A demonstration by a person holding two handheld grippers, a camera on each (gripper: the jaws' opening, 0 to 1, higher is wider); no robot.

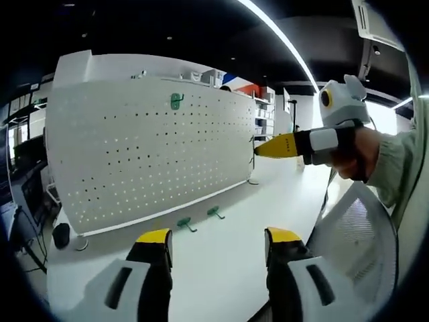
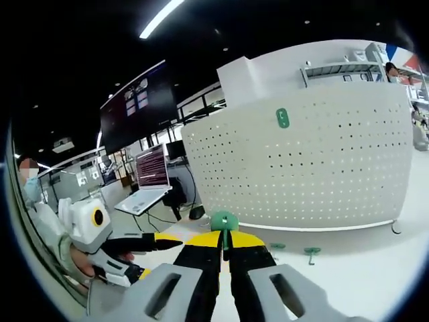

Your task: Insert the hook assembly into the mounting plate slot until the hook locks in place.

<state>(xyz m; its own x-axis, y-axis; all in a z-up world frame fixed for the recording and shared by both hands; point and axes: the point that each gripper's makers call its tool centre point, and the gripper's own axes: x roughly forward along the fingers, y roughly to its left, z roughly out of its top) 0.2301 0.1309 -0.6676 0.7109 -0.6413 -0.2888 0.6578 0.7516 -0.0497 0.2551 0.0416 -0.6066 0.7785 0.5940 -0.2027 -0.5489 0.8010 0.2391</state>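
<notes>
Right gripper [image 2: 224, 243] jaws clamp a green hook [image 2: 224, 221]; left gripper [image 1: 218, 243] jaws apart; no legible writing

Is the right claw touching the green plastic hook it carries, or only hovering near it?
Touching. In the right gripper view, the right claw has its yellow-tipped jaws closed on the green plastic hook, whose stem runs down between them with no visible gap.

Green hook [image 2: 224, 221] mostly hidden between tool jaws

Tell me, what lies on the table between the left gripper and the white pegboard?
In the left gripper view, two green hooks lie on the white table between the open left gripper and the pegboard. The rest is bare.
</notes>
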